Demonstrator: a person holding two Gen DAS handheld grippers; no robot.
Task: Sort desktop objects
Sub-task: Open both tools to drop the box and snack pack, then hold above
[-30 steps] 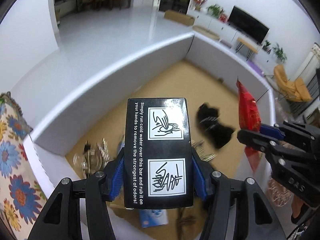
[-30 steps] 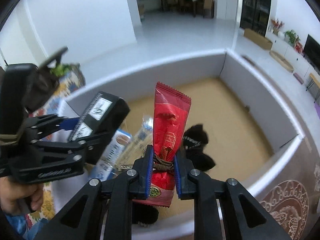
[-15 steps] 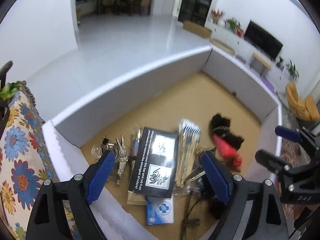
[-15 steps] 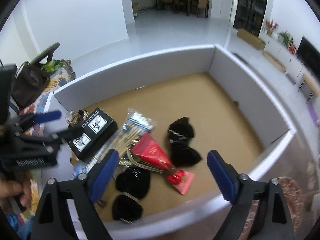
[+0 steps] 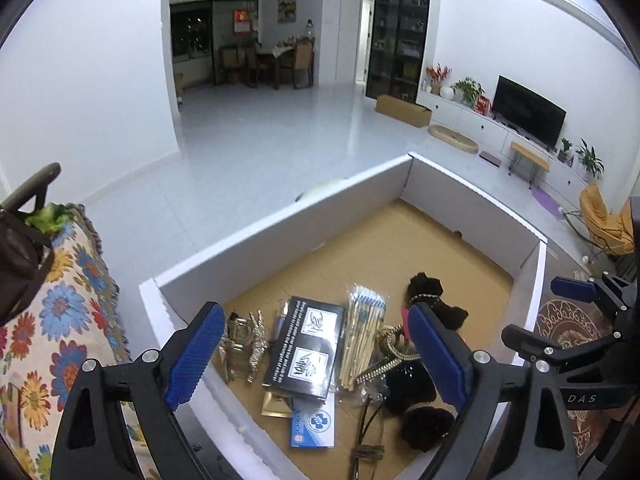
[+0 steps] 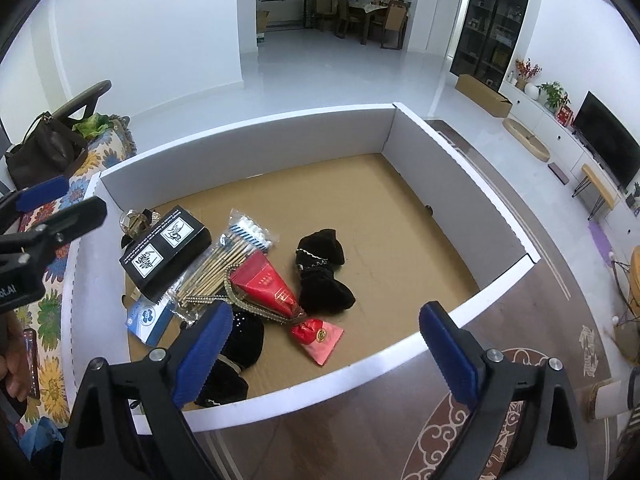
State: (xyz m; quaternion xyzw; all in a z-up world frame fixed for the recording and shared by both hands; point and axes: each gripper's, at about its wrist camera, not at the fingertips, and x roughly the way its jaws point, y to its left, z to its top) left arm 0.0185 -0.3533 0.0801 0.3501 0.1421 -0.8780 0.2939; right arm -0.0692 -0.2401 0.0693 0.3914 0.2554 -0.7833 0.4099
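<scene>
A big white cardboard box [image 6: 460, 184] with a brown floor holds the objects. A black printed box [image 6: 164, 252] lies at its left, also seen in the left wrist view [image 5: 306, 350]. Beside it lie a pack of cotton swabs [image 6: 228, 258], a red snack packet [image 6: 276, 292], black velvet pouches [image 6: 320, 268] and a blue-and-white card [image 6: 146, 318]. My left gripper [image 5: 316, 356] is open and empty, raised above the box's left end. My right gripper [image 6: 326, 354] is open and empty above the box's near wall.
A flowered cloth [image 5: 60, 320] with a dark handbag [image 6: 44, 148] lies left of the box. A patterned rug [image 6: 500, 420] covers the floor to the right. Glasses [image 5: 368, 424] and metal trinkets [image 5: 244, 344] lie in the box's near-left part.
Both grippers have opened, dropping the black printed box and the red packet into the big box. Both have since pulled up and back.
</scene>
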